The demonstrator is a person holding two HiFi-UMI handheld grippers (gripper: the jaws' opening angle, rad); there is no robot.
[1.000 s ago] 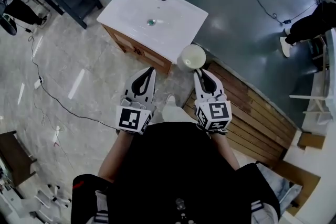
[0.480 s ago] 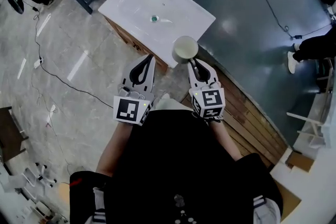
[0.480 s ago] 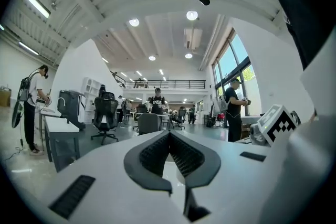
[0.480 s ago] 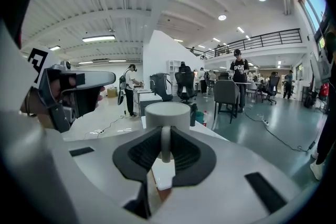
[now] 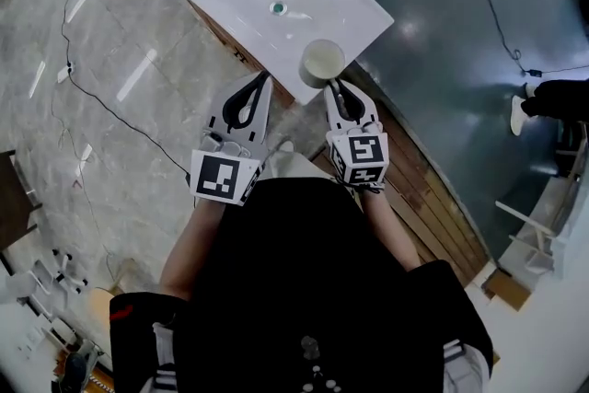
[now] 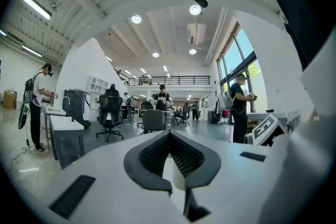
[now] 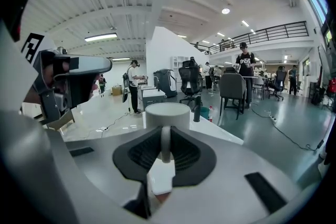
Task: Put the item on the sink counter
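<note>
In the head view both grippers sit side by side mid-frame, pointing toward the top edge. The left gripper (image 5: 263, 78), left of centre, has its fingers (image 6: 149, 155) closed tip to tip with nothing between them. The right gripper (image 5: 334, 87), right of centre and slightly higher, has its fingers (image 7: 186, 152) clamped on the handle of a cup (image 5: 322, 62). The bare left forearm (image 5: 189, 244) and right forearm (image 5: 391, 230) run down from the marker cubes toward the torso at the bottom.
</note>
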